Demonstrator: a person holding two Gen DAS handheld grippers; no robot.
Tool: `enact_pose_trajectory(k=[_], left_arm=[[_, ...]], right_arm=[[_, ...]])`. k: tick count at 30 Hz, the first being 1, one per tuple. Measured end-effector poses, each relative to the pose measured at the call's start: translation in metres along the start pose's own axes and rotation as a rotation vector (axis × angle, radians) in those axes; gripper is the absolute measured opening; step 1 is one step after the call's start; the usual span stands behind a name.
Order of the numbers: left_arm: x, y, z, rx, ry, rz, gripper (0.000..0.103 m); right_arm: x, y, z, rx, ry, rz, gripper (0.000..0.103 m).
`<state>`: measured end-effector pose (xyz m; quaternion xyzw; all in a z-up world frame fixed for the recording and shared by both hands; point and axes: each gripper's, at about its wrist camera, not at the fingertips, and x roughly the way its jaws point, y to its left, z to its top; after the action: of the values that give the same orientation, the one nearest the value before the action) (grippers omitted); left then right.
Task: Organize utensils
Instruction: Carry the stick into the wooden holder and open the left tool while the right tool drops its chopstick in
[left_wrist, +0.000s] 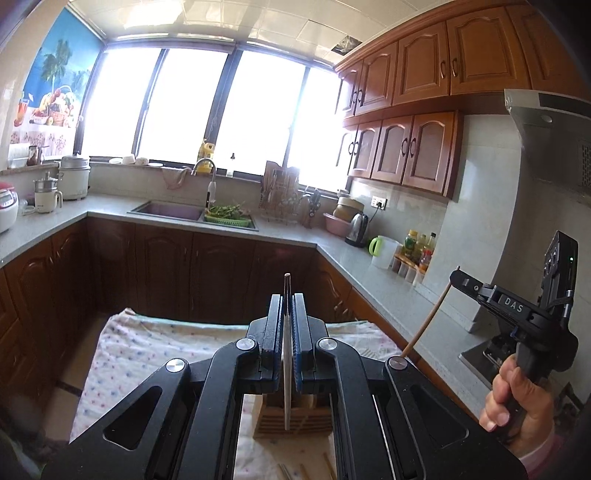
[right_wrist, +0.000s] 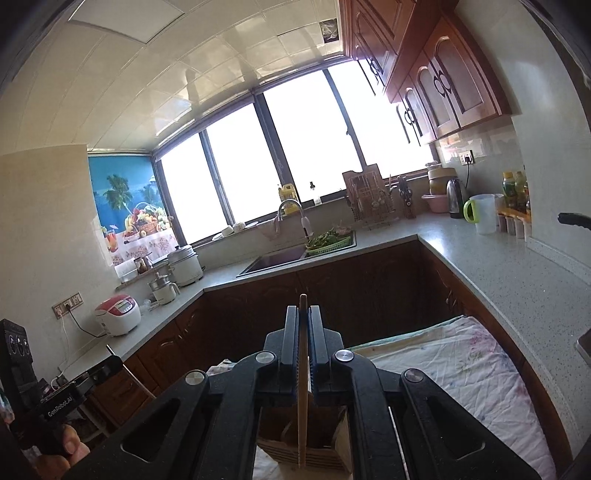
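Observation:
My left gripper (left_wrist: 287, 301) is shut on a thin silver metal chopstick (left_wrist: 286, 387), held upright with its lower end over the wooden utensil holder (left_wrist: 291, 421). My right gripper (right_wrist: 303, 314) is shut on a wooden chopstick (right_wrist: 302, 413), upright, its lower end at the same wooden holder (right_wrist: 306, 454). The right gripper also shows in the left wrist view (left_wrist: 456, 273), holding the wooden chopstick (left_wrist: 428, 317) at an angle. The left gripper's body (right_wrist: 74, 391) shows at the lower left of the right wrist view.
The holder stands on a dotted white cloth (left_wrist: 147, 350) over a small table. More chopsticks (left_wrist: 306, 470) lie on the cloth in front. Brown cabinets and a grey counter (left_wrist: 369, 266) surround it; sink (left_wrist: 166, 210), kettle (left_wrist: 357, 229), range hood (left_wrist: 554, 140).

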<state>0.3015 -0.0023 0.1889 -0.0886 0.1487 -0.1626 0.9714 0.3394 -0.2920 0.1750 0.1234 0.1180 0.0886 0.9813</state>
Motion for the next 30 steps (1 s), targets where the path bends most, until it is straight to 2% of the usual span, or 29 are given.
enact_pose_trajectory(k=[5, 12, 21, 30], left_arm=[[0.035, 0.005, 0.004, -0.002, -0.019, 0.021, 0.004], [0.078, 0.018, -0.028, -0.057, 0.025, 0.04, 0.004], [0.107, 0.033, -0.071, -0.109, 0.103, 0.059, 0.004], [0.12, 0.031, -0.083, -0.111, 0.144, 0.064, 0.004]], right_arm=[[0.028, -0.007, -0.002, -0.003, -0.004, -0.025, 0.004], [0.058, -0.016, -0.041, -0.003, 0.052, -0.059, 0.004], [0.078, -0.034, -0.08, 0.043, 0.122, -0.068, 0.004], [0.079, -0.035, -0.08, 0.044, 0.125, -0.073, 0.004]])
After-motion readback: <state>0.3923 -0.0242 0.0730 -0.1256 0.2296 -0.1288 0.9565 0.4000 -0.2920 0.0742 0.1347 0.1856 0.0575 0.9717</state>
